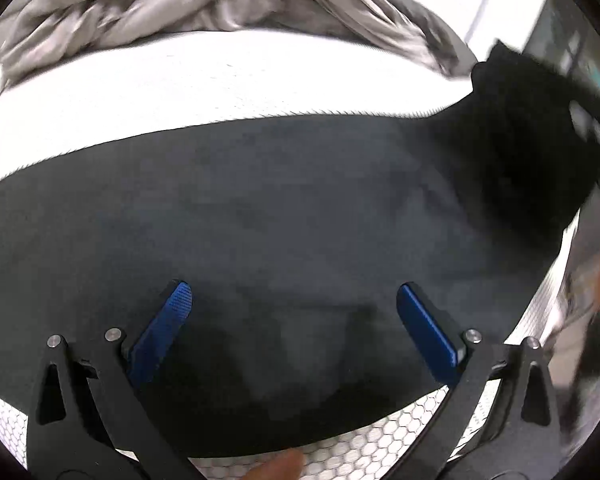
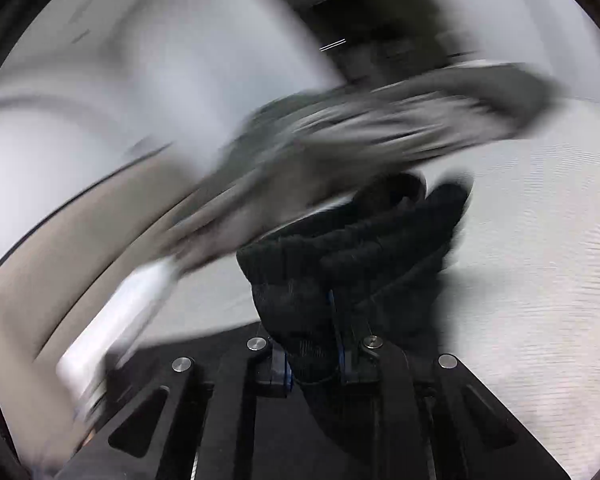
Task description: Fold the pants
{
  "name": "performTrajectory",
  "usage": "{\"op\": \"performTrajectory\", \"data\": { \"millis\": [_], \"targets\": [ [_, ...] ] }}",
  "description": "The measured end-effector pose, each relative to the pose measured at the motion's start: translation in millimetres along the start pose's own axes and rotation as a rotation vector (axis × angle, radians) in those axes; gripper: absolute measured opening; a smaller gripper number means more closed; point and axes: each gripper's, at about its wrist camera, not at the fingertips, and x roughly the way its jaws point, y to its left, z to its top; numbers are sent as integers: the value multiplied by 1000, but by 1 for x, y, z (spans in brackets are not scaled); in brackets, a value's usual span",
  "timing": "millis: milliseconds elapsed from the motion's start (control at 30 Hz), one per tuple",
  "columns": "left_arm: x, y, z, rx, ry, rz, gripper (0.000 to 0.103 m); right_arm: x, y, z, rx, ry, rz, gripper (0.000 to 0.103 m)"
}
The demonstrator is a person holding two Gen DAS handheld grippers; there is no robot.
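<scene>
Dark pants (image 1: 284, 208) lie spread flat across a white bed surface (image 1: 180, 92) in the left wrist view. My left gripper (image 1: 294, 300) hovers just over the pants, jaws wide apart, blue pads (image 1: 172, 320) empty. At the right, one end of the pants (image 1: 536, 128) is lifted off the bed. In the right wrist view my right gripper (image 2: 312, 344) is shut on the bunched ribbed end of the pants (image 2: 340, 256), held above the bed. That view is heavily motion-blurred.
A crumpled grey blanket (image 1: 220, 4) lies along the far side of the bed; it also shows blurred in the right wrist view (image 2: 380, 128). A honeycomb-patterned white cover (image 1: 380, 440) shows at the near edge. A beige strip (image 2: 80, 220) runs beside the bed.
</scene>
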Motion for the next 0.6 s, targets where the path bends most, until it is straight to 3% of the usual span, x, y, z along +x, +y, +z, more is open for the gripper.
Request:
{"op": "performTrajectory", "data": {
  "millis": [33, 67, 100, 167, 233, 333, 400, 467, 533, 600],
  "targets": [
    [-3, 6, 1, -21, -4, -2, 102, 21, 24, -8, -61, 74, 63, 37],
    [-7, 17, 1, -53, -11, -5, 102, 39, 41, -15, -113, 141, 102, 65],
    [-9, 23, 1, -71, -13, -7, 102, 60, 63, -30, -198, 239, 115, 72],
    [-14, 35, 1, -110, -19, -26, 102, 79, 88, -56, -353, 341, 91, 71],
    [-15, 40, 1, -126, -18, -49, 102, 80, 95, -63, -412, 361, 90, 71],
    [-14, 39, 3, -146, -12, -124, 102, 58, 73, -48, -340, 286, 69, 72],
    [-7, 32, 7, -168, 4, -205, 100, 42, 42, -40, -287, 234, -49, 72],
    [3, 23, 9, -187, 37, -292, 80, 46, 20, -35, -251, 229, -186, 72],
    [20, 10, 12, -191, 99, -375, 68, 51, -7, -40, -200, 267, -271, 72],
    [38, -1, 13, -198, 149, -419, 65, 61, -27, -47, -146, 320, -316, 72]
  ]
}}
